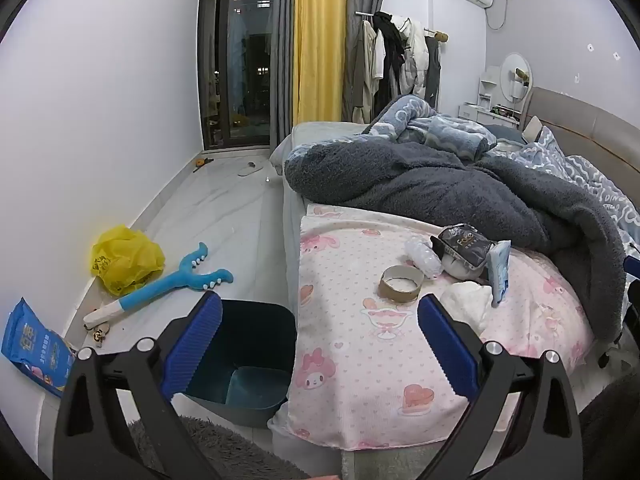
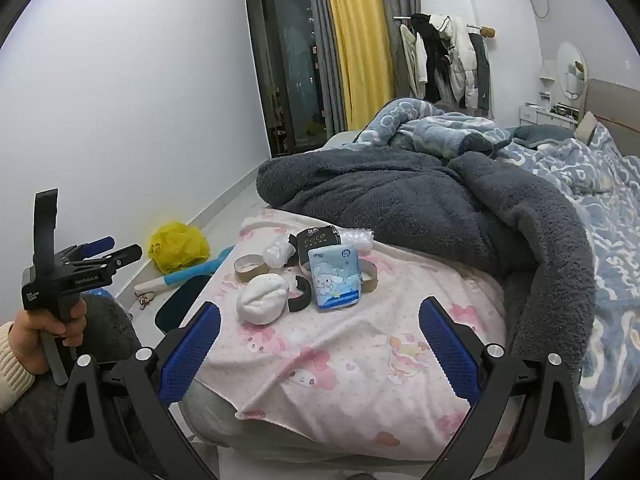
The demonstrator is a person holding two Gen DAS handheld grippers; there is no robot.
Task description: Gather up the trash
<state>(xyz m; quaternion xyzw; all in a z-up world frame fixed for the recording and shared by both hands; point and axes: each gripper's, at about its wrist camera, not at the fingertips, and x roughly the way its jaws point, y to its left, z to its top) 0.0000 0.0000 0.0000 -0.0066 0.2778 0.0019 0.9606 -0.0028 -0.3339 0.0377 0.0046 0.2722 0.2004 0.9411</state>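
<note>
Trash lies on the pink cartoon sheet [image 2: 340,356] at the bed's corner: a white crumpled wad [image 2: 262,298], a blue tissue pack [image 2: 334,278], a black "Face" wrapper [image 2: 316,240], a cardboard tape ring [image 2: 250,266], a black curved piece [image 2: 302,294] and clear plastic [image 2: 360,240]. The ring [image 1: 400,283], wrapper [image 1: 466,250] and wad [image 1: 466,300] also show in the left wrist view. A dark teal bin [image 1: 244,360] stands on the floor by the bed. My left gripper [image 1: 318,344] is open and empty above the bin and bed edge. My right gripper [image 2: 320,346] is open and empty, short of the trash.
A yellow plastic bag [image 1: 126,260], a blue toy [image 1: 172,278] and a blue packet [image 1: 34,348] lie on the floor by the wall. A heaped grey blanket [image 2: 420,200] covers the bed behind the trash. A grey rug [image 1: 224,452] lies below.
</note>
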